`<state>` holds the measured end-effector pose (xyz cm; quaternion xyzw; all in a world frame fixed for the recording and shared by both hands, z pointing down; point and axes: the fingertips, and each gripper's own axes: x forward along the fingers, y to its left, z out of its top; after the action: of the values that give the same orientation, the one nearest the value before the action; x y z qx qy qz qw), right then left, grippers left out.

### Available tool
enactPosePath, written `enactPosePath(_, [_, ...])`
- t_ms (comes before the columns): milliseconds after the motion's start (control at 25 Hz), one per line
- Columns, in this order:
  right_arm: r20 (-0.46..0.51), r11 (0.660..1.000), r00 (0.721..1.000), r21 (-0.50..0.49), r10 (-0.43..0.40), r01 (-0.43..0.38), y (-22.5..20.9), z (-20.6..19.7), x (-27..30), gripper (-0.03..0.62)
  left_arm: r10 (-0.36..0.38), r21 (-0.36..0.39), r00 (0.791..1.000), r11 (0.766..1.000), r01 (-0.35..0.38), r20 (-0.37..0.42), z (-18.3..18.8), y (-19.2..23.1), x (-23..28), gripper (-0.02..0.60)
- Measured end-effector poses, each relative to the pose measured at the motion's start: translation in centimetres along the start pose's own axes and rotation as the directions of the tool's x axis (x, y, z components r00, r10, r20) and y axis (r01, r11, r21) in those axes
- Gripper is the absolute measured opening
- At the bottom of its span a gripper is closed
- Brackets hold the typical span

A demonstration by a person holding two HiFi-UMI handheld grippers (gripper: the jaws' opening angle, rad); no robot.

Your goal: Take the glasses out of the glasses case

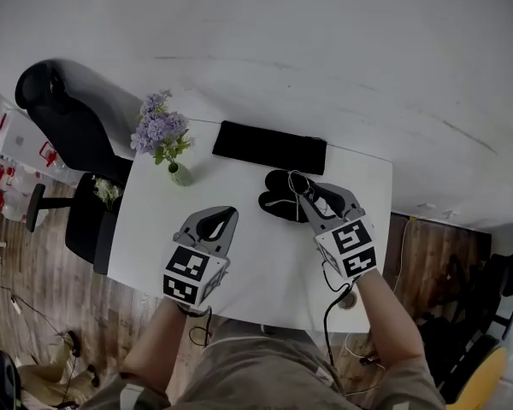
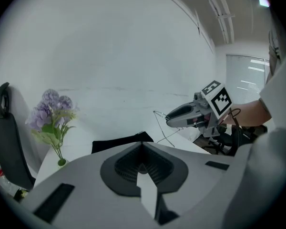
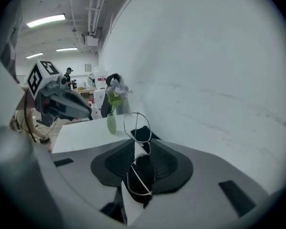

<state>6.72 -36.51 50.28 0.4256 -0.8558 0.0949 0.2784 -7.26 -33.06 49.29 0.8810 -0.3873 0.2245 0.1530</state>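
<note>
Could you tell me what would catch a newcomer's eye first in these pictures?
The right gripper holds wire-framed glasses between its fingers, in the air just above the black glasses case that lies on the white table. At the table's far left corner, a vase of purple flowers is the one spot of colour.

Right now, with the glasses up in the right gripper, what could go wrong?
1. The right gripper pinches the thin wire glasses near their middle, with one rim sticking out past the jaws. They could twist, bend or slip.
2. The open glasses case lies close beneath, and a hanging part of the frame might snag on it.
</note>
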Motion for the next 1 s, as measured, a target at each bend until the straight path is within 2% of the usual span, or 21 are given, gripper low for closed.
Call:
enactPosePath(240, [0.174, 0.999, 0.983, 0.004, -0.050, 0.050, -0.9, 7.0, -7.1, 0.120, 0.031, 0.036, 0.996, 0.999, -0.035, 0.083, 4.6, -0.2, -2.3, 0.017])
enactPosePath(520, [0.336, 0.992, 0.934, 0.011, -0.122, 0.126, -0.9, 12.0, -16.0, 0.120, 0.035, 0.059, 0.982, 0.997, -0.047, 0.187, 9.3, -1.5, -6.0, 0.017])
enactPosePath(720, [0.394, 0.987, 0.905, 0.066, -0.159, 0.144, 0.2, 12.3, -20.4, 0.120, 0.017, 0.097, 0.968, 0.994, -0.043, 0.252, 12.1, -3.5, -8.5, 0.017])
enactPosePath(1000, [0.401, 0.980, 0.898, 0.152, -0.179, 0.127, 1.4, 10.2, -23.7, 0.121, 0.001, 0.149, 0.950, 0.988, -0.050, 0.312, 14.0, -6.5, -11.5, 0.017])
